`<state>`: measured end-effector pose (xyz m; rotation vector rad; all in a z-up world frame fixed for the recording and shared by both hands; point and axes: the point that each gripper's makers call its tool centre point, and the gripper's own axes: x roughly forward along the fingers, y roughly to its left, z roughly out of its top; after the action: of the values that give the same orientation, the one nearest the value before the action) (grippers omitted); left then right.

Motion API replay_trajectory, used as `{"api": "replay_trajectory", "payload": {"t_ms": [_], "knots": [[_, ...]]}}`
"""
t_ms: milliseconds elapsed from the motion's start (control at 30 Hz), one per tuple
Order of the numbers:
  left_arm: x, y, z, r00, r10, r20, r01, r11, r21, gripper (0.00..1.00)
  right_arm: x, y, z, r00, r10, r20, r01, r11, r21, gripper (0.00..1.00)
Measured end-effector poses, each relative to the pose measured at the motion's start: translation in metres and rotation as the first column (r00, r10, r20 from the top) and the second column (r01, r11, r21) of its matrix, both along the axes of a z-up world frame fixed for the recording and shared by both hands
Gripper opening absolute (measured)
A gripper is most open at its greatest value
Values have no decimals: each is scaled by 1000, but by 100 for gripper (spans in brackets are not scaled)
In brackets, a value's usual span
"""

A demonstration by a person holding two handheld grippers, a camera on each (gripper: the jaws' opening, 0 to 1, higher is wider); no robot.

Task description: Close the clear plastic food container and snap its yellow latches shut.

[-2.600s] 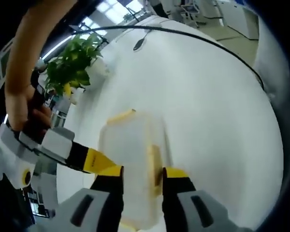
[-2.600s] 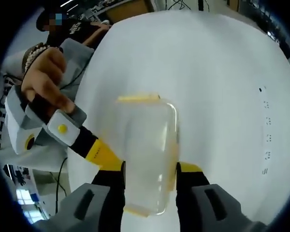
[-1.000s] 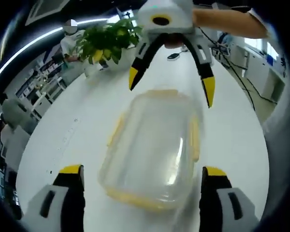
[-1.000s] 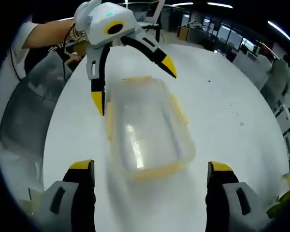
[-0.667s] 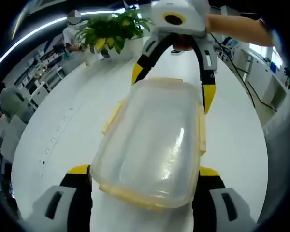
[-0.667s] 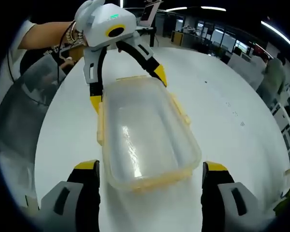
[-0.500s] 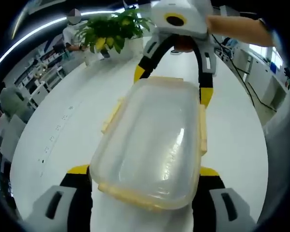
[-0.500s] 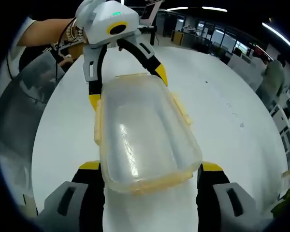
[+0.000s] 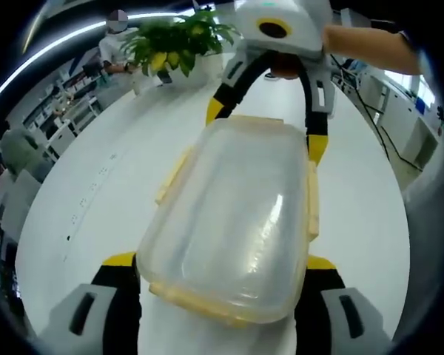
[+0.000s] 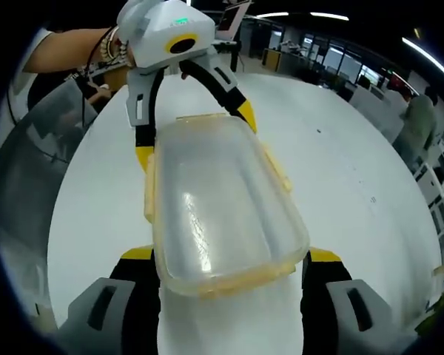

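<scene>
The clear plastic container (image 9: 233, 214) lies on the white table with its lid on and yellow latches (image 9: 311, 211) along its edges. In the left gripper view my left gripper (image 9: 220, 262) straddles the near end, its jaws pressed against both long sides. My right gripper (image 9: 265, 129) clamps the far end the same way. In the right gripper view the container (image 10: 214, 214) runs away from me. My right gripper (image 10: 231, 255) is shut on the near end and the left gripper (image 10: 194, 133) on the far end. I cannot tell whether the latches are snapped down.
The round white table (image 9: 81, 192) spreads out on all sides of the container. A potted green plant (image 9: 174, 41) stands at its far edge. A person's grey sleeve (image 10: 37, 170) hangs beside the table's left edge. Office desks lie beyond.
A second ago both grippers stood wide open around the container. Their jaws have since closed onto its sides. Over the last half second almost nothing moved.
</scene>
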<state>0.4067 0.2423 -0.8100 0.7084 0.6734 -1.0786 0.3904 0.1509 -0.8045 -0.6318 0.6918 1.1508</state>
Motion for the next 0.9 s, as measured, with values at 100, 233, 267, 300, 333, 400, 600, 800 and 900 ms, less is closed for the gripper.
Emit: {"api": "replay_trajectory", "payload": {"t_ms": [100, 233, 267, 300, 333, 400, 600, 800, 900], "knots": [[4, 12, 0, 1000, 11, -2, -11, 1000, 12, 84, 5, 13, 0, 1000, 3, 3, -3, 1000, 14, 76], [11, 33, 0, 999, 38, -2, -38, 999, 30, 84, 14, 33, 0, 1000, 17, 6, -17, 1000, 27, 76], [13, 37, 0, 999, 42, 0, -42, 999, 29, 85, 16, 37, 0, 1000, 17, 6, -17, 999, 29, 76], [15, 43, 0, 999, 50, 0, -50, 998, 30, 85, 18, 44, 0, 1000, 17, 6, -17, 999, 32, 76], [16, 47, 0, 999, 54, 0, -54, 998, 32, 85, 20, 48, 0, 1000, 18, 7, -18, 999, 35, 76], [23, 57, -1, 998, 64, -1, -64, 997, 47, 85, 26, 58, 1, 1000, 23, 10, -24, 999, 45, 76], [36, 75, -1, 996, 87, 1, -87, 995, 58, 85, 46, 79, 1, 1000, 24, 11, -25, 997, 68, 76], [57, 85, 0, 995, 101, 3, -101, 993, 55, 85, 68, 89, 0, 1000, 31, 3, -31, 997, 73, 77], [69, 88, -1, 995, 101, 3, -101, 993, 61, 86, 78, 93, 1, 1000, 26, 6, -26, 996, 83, 77]]}}
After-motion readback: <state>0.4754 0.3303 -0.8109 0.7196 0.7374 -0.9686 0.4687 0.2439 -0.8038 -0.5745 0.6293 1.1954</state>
